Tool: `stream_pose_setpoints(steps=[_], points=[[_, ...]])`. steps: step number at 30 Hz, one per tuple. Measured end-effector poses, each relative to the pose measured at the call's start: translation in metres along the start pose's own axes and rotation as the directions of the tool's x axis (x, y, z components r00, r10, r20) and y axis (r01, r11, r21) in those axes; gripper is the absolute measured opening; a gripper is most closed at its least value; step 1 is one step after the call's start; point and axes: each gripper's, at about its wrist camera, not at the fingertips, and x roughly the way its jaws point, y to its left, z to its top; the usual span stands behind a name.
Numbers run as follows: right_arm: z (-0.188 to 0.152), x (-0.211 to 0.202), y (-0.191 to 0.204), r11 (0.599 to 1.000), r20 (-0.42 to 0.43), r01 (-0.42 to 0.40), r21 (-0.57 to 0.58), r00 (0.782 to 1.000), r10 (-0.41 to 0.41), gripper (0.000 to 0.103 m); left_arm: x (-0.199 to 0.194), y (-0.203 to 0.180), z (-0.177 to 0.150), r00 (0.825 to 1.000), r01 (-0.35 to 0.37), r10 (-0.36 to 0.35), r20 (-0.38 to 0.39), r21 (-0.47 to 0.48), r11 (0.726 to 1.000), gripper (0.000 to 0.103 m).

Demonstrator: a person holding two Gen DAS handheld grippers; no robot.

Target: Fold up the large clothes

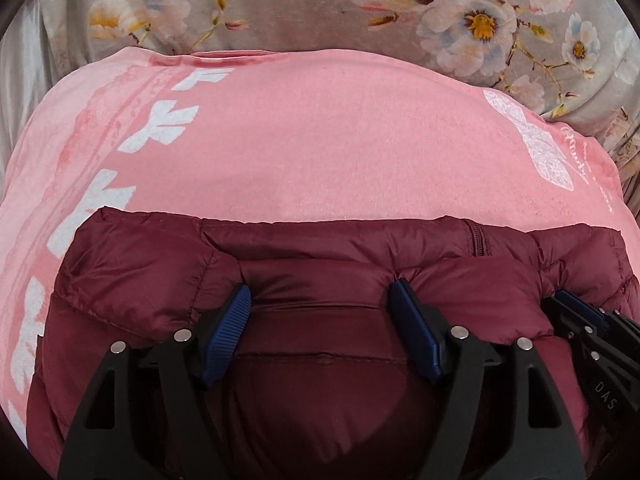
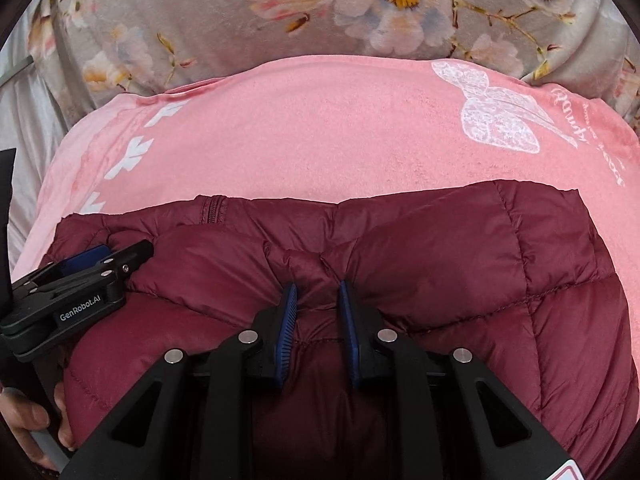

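Note:
A maroon quilted puffer jacket (image 1: 340,240) lies folded on a pink towel (image 1: 320,140); it also shows in the right wrist view (image 2: 460,260). My left gripper (image 1: 320,292) has its jaws wide apart, pressed into a puffy fold of the jacket at its near edge. My right gripper (image 2: 318,292) has its jaws close together, pinching a ridge of jacket fabric. The right gripper also shows at the right edge of the left wrist view (image 1: 576,304). The left gripper shows at the left of the right wrist view (image 2: 116,256).
The pink towel (image 2: 320,140) has white leaf and butterfly prints and lies on a grey floral bedspread (image 1: 280,8). A hand (image 2: 24,424) holds the left gripper's handle. Pale sheet lies at far left (image 1: 20,64).

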Motion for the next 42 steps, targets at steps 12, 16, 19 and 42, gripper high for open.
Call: stream_pose_setpoints(steps=[12,16,19,42], points=[[0.002,0.005,0.0,1.0,-0.005,0.01,0.001,1.0,-0.01,0.02,0.007,-0.006,0.002,1.0,-0.018,0.018,-0.004,0.027,0.999,0.076],[0.001,0.005,-0.001,1.0,-0.007,0.009,-0.001,1.0,-0.009,0.02,0.008,-0.007,0.002,1.0,-0.02,0.02,-0.006,0.033,0.999,0.078],[0.001,0.006,0.0,1.0,-0.007,0.012,-0.002,1.0,-0.012,0.02,0.009,-0.007,0.003,1.0,-0.022,0.022,-0.007,0.035,0.999,0.078],[0.01,-0.025,0.019,0.999,0.003,-0.042,0.011,0.999,0.042,0.027,-0.018,-0.005,0.004,0.998,-0.057,0.058,-0.029,0.022,0.998,0.08]])
